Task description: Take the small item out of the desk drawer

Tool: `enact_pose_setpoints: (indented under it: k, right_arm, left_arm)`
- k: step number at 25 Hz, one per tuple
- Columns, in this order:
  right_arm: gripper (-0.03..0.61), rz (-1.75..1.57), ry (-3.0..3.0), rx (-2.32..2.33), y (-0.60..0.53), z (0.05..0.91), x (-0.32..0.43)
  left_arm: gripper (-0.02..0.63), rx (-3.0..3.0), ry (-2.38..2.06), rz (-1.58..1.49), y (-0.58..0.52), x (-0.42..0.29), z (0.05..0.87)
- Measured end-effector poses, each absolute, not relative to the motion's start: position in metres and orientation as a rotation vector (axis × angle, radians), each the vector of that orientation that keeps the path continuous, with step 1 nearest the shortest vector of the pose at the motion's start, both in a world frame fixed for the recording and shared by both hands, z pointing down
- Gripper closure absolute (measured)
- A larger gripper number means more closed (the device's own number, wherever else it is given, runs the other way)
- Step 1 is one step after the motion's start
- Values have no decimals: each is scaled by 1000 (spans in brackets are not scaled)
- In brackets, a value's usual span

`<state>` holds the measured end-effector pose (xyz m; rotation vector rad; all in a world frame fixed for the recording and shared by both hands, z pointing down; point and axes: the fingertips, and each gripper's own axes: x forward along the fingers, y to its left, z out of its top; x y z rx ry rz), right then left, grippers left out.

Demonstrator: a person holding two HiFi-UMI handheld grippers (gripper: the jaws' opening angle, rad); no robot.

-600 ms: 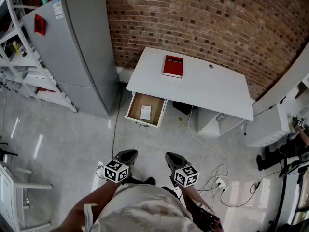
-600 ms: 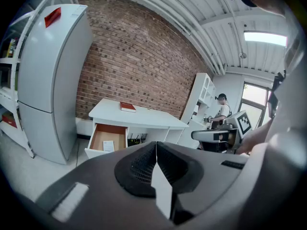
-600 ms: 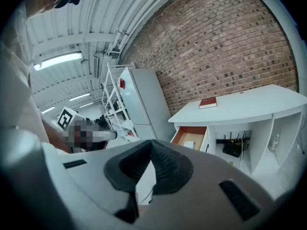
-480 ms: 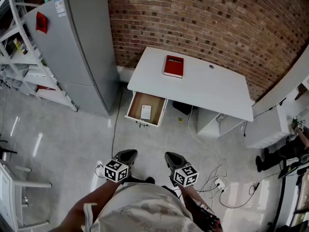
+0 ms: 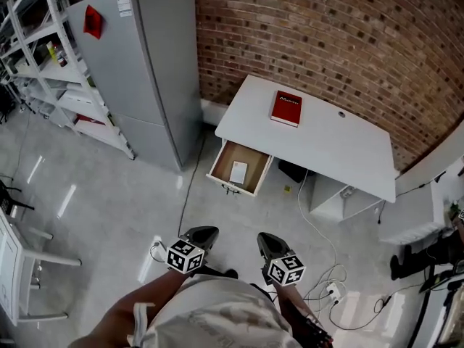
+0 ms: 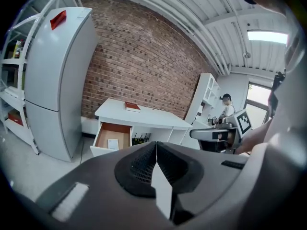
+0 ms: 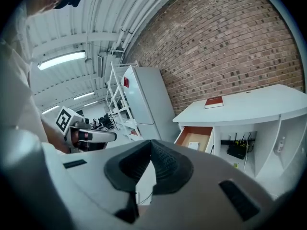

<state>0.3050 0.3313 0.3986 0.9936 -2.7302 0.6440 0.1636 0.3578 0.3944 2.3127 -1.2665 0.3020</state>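
Observation:
The white desk (image 5: 326,147) stands against the brick wall with its left drawer (image 5: 224,158) pulled open. A small white flat item (image 5: 238,172) lies on the drawer's brown bottom; it also shows in the left gripper view as the item (image 6: 113,144) and in the right gripper view as the item (image 7: 194,145). Both grippers are held close to the person's body, well short of the desk. My left gripper (image 5: 205,230) is shut with nothing between its jaws. My right gripper (image 5: 265,236) is shut and empty too.
A red book (image 5: 286,109) lies on the desk top. A grey fridge (image 5: 138,64) stands left of the desk, with white shelving (image 5: 43,71) beyond it. Cables and a power strip (image 5: 330,290) lie on the floor at right. A white chair (image 5: 22,267) is at far left.
The head view has swung, so the desk, drawer and fridge now sit further right and slightly lower in the picture. Both grippers stay shut near the body.

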Motion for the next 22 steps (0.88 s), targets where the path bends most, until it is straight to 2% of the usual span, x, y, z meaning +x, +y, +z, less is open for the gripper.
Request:
enact_pose_setpoints:
  k: [22]
  right_arm:
    - [572,634,-2676,1043,313,408,311]
  left_arm:
    - [604,2290,-1318,292,349,158,394]
